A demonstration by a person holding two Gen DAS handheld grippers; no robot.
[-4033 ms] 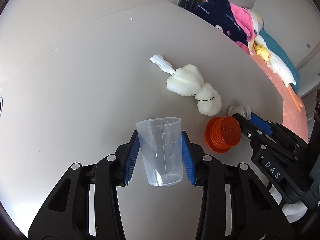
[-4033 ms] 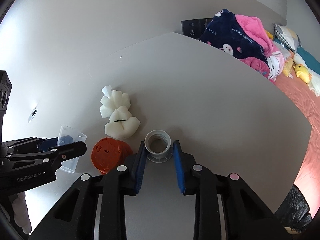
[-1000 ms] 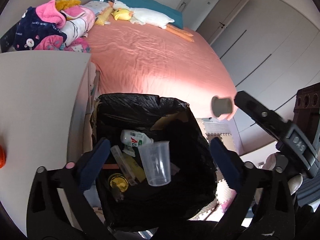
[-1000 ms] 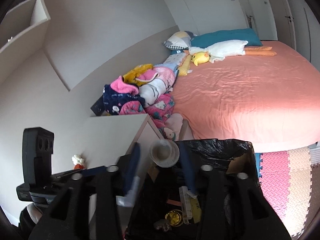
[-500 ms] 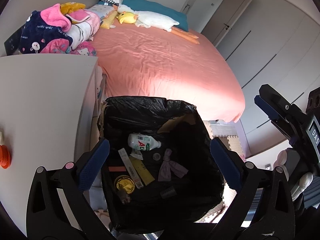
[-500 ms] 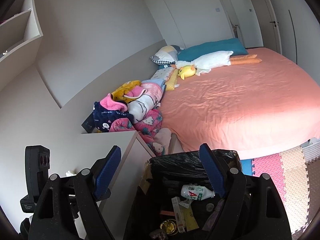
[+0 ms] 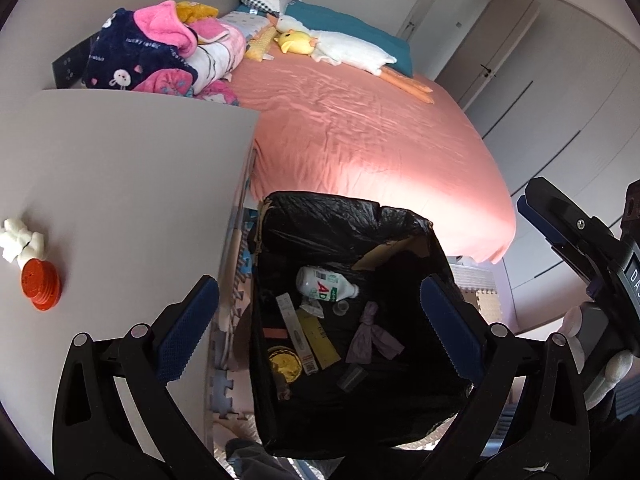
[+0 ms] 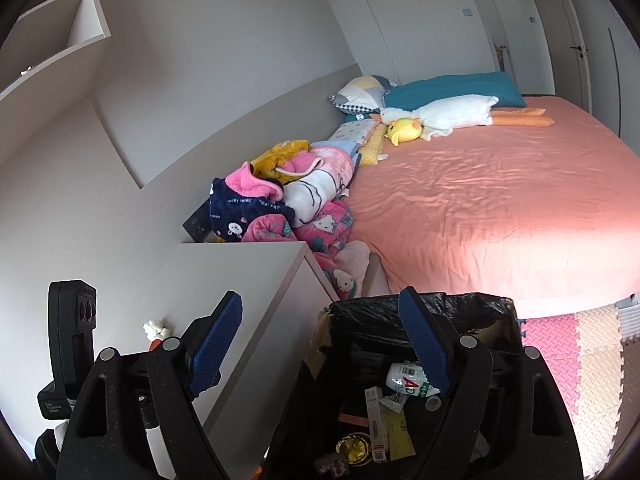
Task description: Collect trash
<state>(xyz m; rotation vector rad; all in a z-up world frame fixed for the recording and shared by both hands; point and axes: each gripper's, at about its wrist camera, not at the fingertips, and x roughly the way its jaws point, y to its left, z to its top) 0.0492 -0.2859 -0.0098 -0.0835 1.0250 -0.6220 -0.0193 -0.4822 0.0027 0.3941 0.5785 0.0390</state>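
Both tools are hanging over the bin (image 7: 280, 216), the left tool (image 7: 320, 320) and right tool (image 8: 320, 344) each spread wide with nothing between the pads. Inside, a white bottle (image 7: 324, 283) is lying on its side, neck pointing right in the left view, below and between the left tool's fingers. An orange lid (image 7: 40, 286) and white foam (image 7: 18, 238) are sitting on the worktop (image 7: 120, 168), well left of that tool.

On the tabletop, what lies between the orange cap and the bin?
Nothing: in the left wrist view, the tabletop is bare from the orange cap to its edge beside the bin.
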